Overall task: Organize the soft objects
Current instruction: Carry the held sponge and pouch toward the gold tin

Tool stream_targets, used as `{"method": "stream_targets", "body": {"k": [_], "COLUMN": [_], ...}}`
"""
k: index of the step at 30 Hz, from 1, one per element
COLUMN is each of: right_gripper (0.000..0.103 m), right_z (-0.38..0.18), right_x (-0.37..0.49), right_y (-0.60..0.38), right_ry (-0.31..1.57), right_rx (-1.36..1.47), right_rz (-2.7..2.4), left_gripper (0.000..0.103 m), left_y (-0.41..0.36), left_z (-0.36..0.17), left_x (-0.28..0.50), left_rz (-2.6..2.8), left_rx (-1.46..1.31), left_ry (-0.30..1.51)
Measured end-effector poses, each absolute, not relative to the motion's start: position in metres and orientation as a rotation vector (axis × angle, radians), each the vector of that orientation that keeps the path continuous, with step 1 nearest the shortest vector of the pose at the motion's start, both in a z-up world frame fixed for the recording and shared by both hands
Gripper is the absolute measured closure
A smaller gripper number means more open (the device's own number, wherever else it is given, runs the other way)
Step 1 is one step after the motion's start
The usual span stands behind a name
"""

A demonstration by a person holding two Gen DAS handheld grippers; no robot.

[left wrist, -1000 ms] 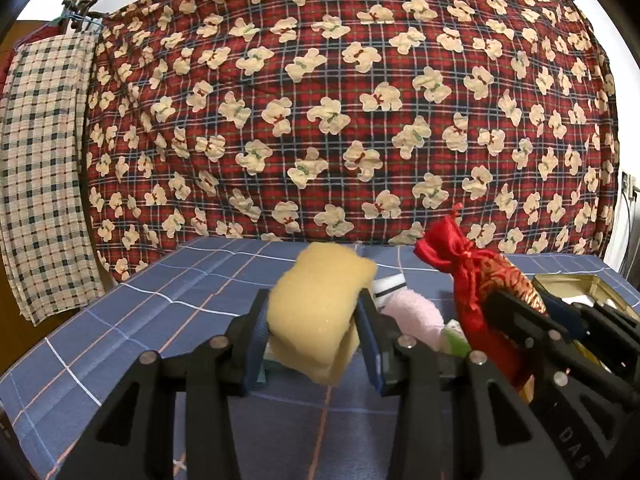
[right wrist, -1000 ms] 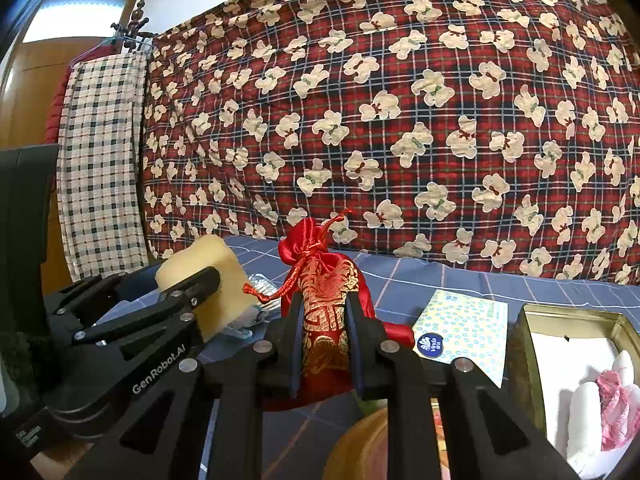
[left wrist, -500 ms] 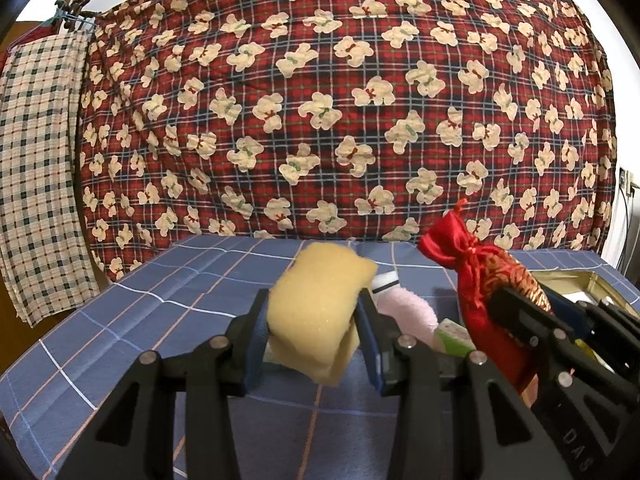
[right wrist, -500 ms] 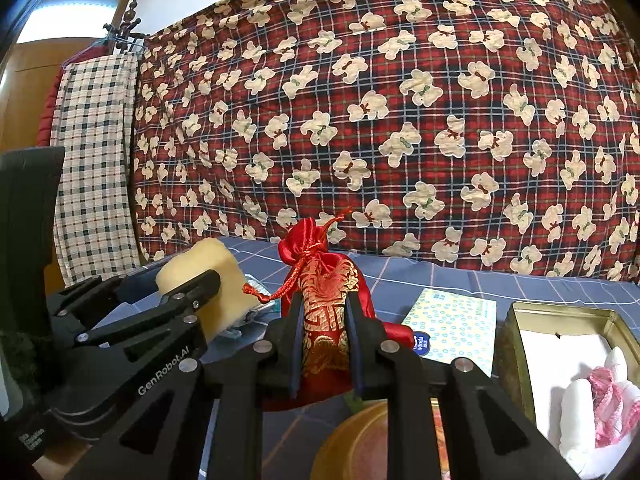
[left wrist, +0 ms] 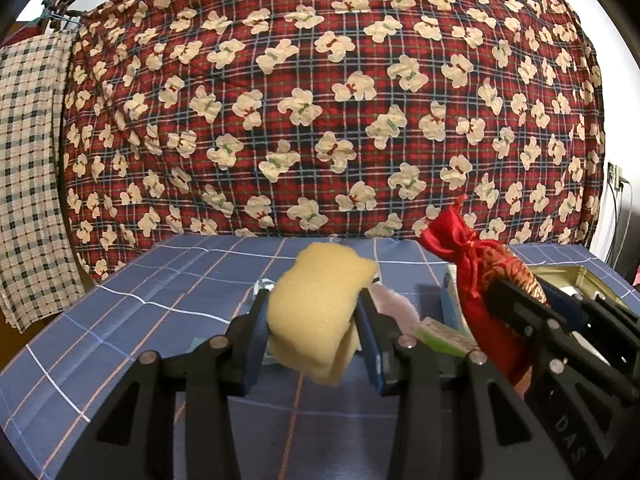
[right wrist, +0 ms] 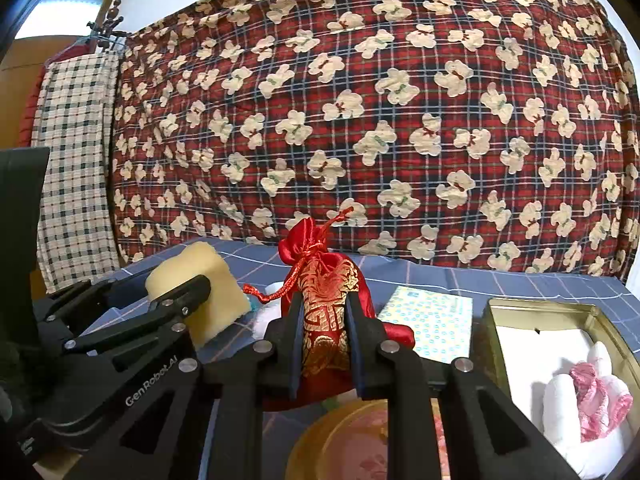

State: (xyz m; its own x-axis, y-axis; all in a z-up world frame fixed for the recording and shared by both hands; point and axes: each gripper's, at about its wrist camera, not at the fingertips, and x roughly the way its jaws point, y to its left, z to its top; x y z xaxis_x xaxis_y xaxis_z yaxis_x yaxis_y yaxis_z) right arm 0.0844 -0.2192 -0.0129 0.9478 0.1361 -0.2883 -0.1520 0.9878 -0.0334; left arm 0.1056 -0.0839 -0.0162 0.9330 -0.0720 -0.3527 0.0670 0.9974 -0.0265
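Blue checked cloth covers the tabletop [left wrist: 120, 320]; from the left wrist, the left gripper [left wrist: 316, 332] pinches a sponge [left wrist: 320, 312] aloft, squashed, so it could spring free if the jaws ease. From the right wrist, the right gripper [right wrist: 323, 340] clamps a red pouch [right wrist: 326, 304] above the tabletop near the tin [right wrist: 492, 344]; its slick satin might slide out, or snag the left gripper close beside it.

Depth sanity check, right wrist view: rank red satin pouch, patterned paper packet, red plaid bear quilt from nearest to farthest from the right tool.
1. Red satin pouch: clamped in the right tool, centre.
2. Patterned paper packet: flat on the table, just right of the pouch.
3. Red plaid bear quilt: hanging backdrop behind the table.
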Motion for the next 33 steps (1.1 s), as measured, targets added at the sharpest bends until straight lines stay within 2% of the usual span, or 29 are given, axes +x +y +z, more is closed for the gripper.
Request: {"method": "stream_targets", "body": {"k": [33], "right_gripper": [0.082], "right_z": [-0.012], "right_x": [0.083], "right_y": [-0.247], "right_ry": [0.289], "right_rx": [-0.023], "right_rz": [-0.020], "left_gripper": [0.062], "left_y": [-0.125], "left_z": [-0.018], "left_x": [0.113], "left_rz": [-0.171], "left_rx": [0.020], "left_ry": [0.393]}}
